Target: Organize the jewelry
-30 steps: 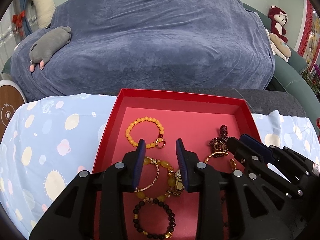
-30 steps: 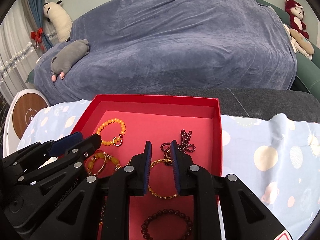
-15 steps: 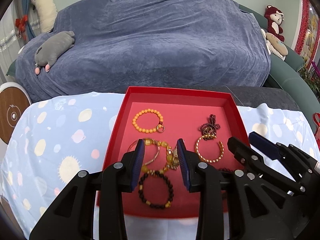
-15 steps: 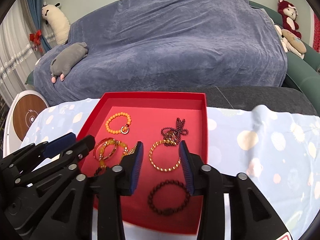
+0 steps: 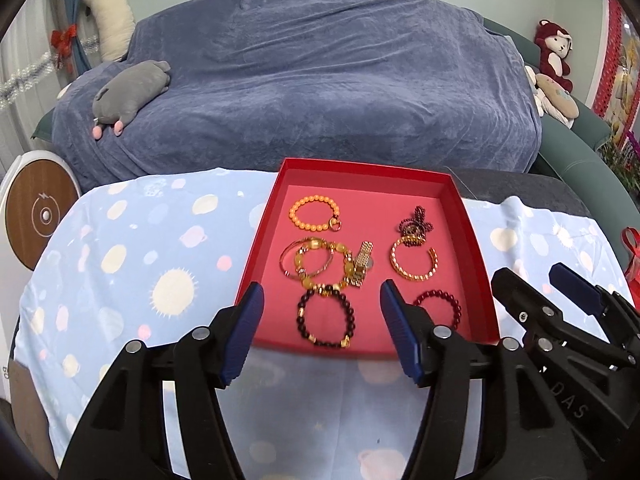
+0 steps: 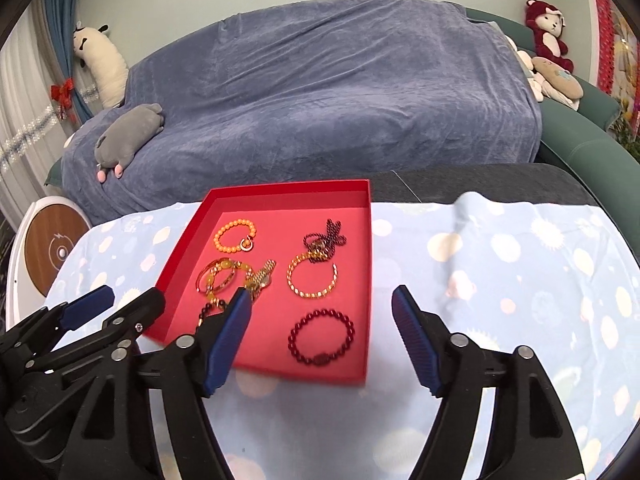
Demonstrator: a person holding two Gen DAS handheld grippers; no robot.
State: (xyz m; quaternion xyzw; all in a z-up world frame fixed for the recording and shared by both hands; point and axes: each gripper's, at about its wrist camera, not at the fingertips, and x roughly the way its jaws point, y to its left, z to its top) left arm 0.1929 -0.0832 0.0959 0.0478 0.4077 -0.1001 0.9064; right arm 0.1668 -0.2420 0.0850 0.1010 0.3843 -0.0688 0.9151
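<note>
A red tray (image 5: 472,236) (image 6: 370,272) lies on the patterned cloth and holds several bracelets: an orange bead one (image 5: 314,218), a yellow bead one tangled with a gold watch (image 5: 362,264), a gold bangle (image 5: 414,262) (image 6: 313,280), a dark bead cluster (image 5: 416,228), a black bead one (image 5: 326,322) and a dark red one (image 6: 322,340). My left gripper (image 5: 322,330) is open and empty, above the tray's near edge. My right gripper (image 6: 320,332) is open and empty, over the tray's near right corner.
The light blue cloth (image 5: 132,280) covers the table on both sides of the tray. A blue-covered sofa (image 5: 320,92) stands behind, with a grey plush (image 5: 128,92). A round white and wood device (image 5: 36,212) stands at the left.
Both grippers have pulled back and up from the tray and opened wide. The bracelets lie where they were.
</note>
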